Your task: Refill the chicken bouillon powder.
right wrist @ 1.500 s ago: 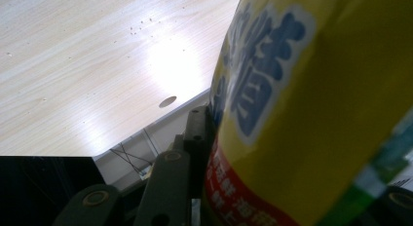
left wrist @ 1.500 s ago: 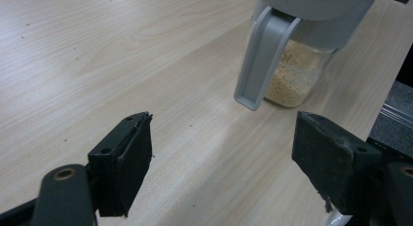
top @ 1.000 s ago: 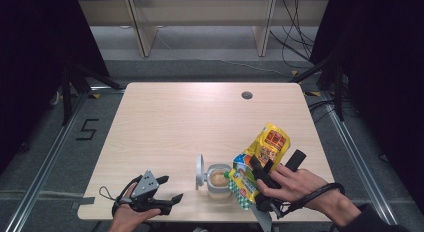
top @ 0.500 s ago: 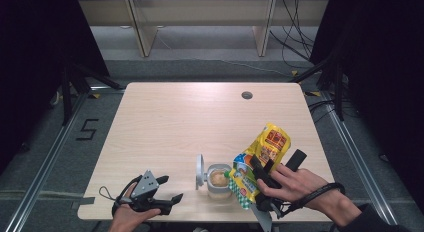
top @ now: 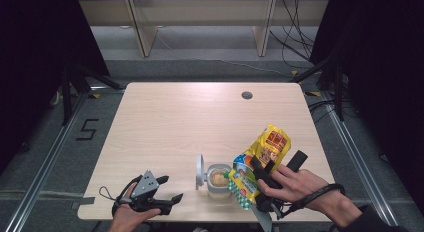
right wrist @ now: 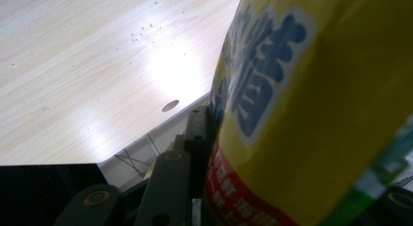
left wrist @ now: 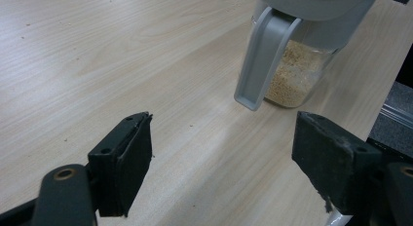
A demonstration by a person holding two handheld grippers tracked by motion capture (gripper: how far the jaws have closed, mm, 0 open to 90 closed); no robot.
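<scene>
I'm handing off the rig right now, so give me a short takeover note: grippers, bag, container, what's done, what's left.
Right gripper: shut on the yellow snack bag, held tilted, its low end next to the container's rim.
Left gripper: open, empty, resting on the table, left of the container.
Container: near the front table edge, grey lid flipped open, part filled with tan crumbs.
Done: some fill is in.
Left: probably finish pouring, put the bag down, close the lid.

I see a glossy, printed yellow pouch (top: 264,162), likely plastic film, a clear jar (top: 218,180) with matt grey plastic lid, and a pale wood-grain table (top: 175,122).
</scene>
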